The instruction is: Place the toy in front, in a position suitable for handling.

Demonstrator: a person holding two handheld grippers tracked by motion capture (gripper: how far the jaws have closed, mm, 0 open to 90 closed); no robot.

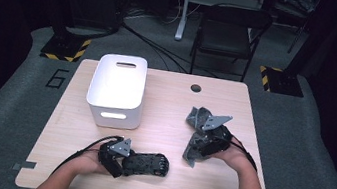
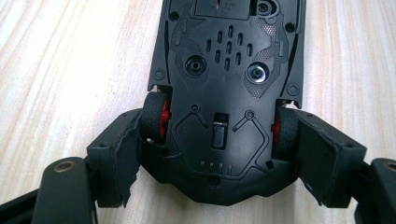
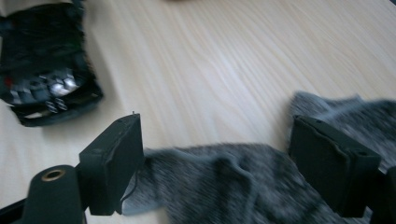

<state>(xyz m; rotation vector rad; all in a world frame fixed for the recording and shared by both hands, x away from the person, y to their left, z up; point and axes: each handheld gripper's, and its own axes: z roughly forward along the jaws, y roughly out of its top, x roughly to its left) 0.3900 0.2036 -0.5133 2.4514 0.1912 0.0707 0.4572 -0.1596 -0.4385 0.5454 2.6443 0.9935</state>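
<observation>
Your left tongs point(image 2: 219, 154) pinch a black plastic toy car point(image 2: 229, 88) lying upside down on the pale wooden desk point(image 1: 165, 99). The pads press on its red-hubbed wheels, and its ribbed underside runs away toward twelve o'clock. Your right tongs point(image 3: 217, 168) stand spread above a crumpled dark grey cloth point(image 3: 233, 186), which lies on the desk between the pads, untouched. From above, the car point(image 1: 146, 162) sits at seven o'clock, the cloth point(image 1: 198, 134) at four o'clock.

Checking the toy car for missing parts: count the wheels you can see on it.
2. In the left gripper view the upturned toy car shows one wheel on its left side and another wheel on its right; any further wheels lie beyond the frame.
</observation>
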